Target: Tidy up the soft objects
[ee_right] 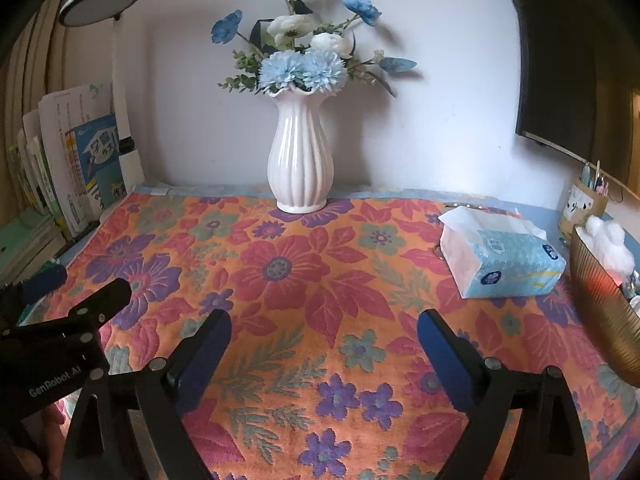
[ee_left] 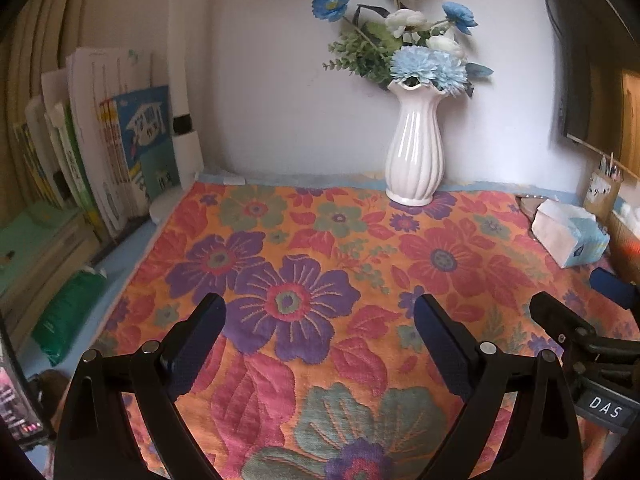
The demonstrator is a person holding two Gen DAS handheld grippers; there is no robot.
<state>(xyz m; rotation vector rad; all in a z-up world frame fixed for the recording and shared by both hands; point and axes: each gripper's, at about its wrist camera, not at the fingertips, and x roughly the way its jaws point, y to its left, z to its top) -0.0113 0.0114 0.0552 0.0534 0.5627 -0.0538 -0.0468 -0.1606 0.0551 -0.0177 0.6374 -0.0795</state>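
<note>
Two spread-fingered grippers, left (ee_left: 320, 316) and right (ee_right: 324, 332), hover empty above a floral cloth (ee_right: 320, 280); tissue pack (ee_right: 504, 260) lies at two o'clock, white vase (ee_right: 300, 160) at twelve

The cloth (ee_right: 304, 280) over the table is orange with big red, purple and grey-green flowers and leaves. At its back edge a glossy white ribbed vase (ee_right: 300, 160) holds blue and white flowers (ee_right: 304, 64) with green sprigs. Near the right edge the tissue pack (ee_right: 504, 258) is light blue with a small pattern, its tissue white. At the right edge a basket (ee_right: 600, 304) is ribbed gold. The books (ee_left: 132, 148) at the left edge are white, green and blue.
</note>
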